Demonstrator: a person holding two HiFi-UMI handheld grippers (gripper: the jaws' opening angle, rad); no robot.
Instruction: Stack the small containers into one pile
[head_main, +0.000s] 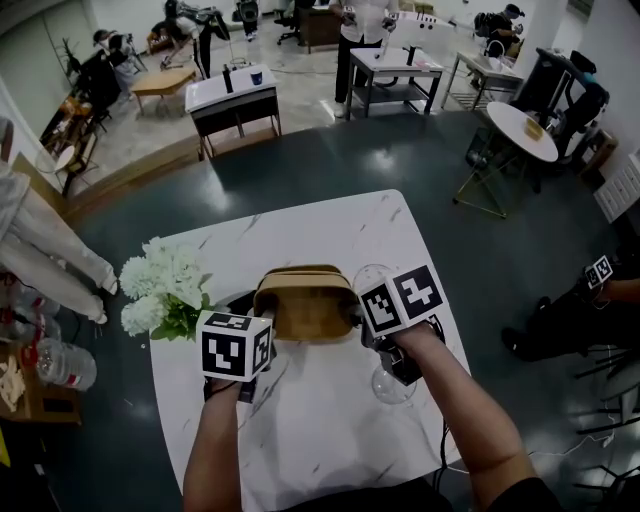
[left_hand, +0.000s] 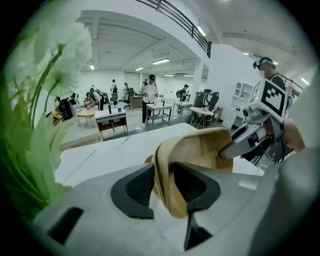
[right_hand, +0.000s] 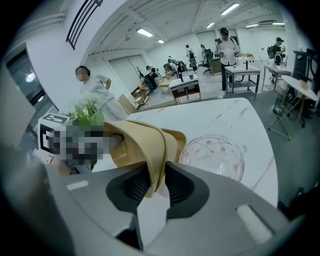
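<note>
Two forearms come up from the bottom edge of the head view. Each hand holds a gripper topped by a cube printed with black-and-white square markers. The left gripper (head_main: 264, 328) (left_hand: 164, 185) has its jaws narrowed onto the left wall of the nested tan containers (head_main: 305, 300) (left_hand: 200, 150). The right gripper (head_main: 357, 316) (right_hand: 157, 182) pinches the doubled right wall (right_hand: 150, 145). The containers sit mid-frame over the white marble table (head_main: 300, 440); whether they rest on it cannot be told. White flowers (head_main: 160, 285) stand to their left. A clear glass bowl (right_hand: 212, 156) lies just to their right.
</note>
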